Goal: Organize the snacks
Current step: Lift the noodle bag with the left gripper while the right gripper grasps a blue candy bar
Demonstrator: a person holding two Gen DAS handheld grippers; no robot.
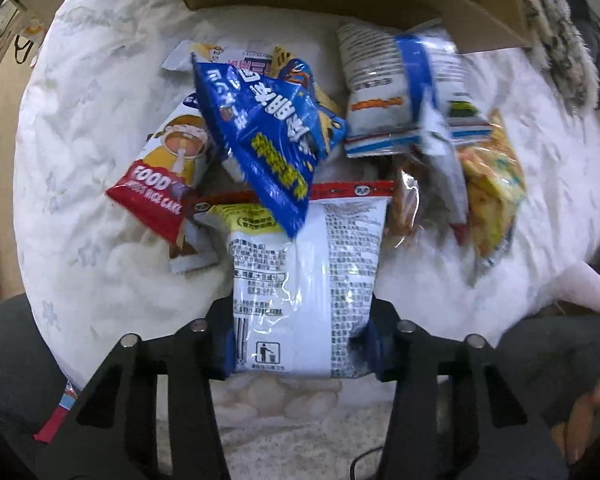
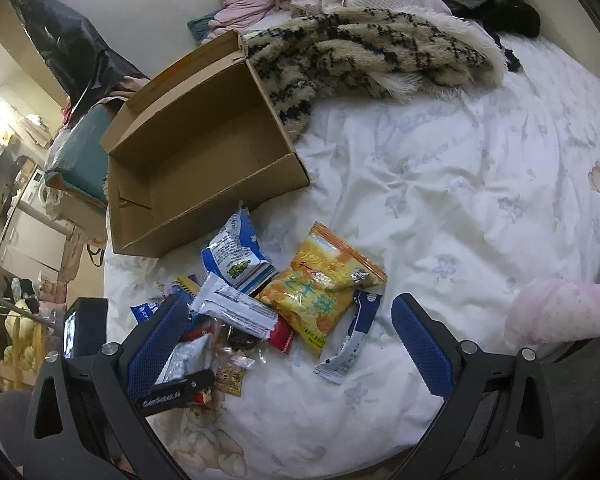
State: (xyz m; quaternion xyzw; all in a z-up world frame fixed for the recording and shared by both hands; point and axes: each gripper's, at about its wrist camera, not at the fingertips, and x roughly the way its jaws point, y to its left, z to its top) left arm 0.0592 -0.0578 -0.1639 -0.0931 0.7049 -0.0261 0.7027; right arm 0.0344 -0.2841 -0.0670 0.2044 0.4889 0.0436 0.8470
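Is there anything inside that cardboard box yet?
No, the cardboard box shows only its bare brown floor, and the snack packets lie on the bedsheet beside it.

My left gripper [image 1: 300,344] has matte black linkage arms with triangular cut-outs, round silver pivot screws, and blue pads on the fingers [image 1: 374,344]. My right gripper [image 2: 288,344] is built the same, its blue pads cross-hatched. A pink speckled fleece sleeve [image 2: 560,312] shows at three o'clock, and a thin black cable [image 1: 364,460] trails at six o'clock.
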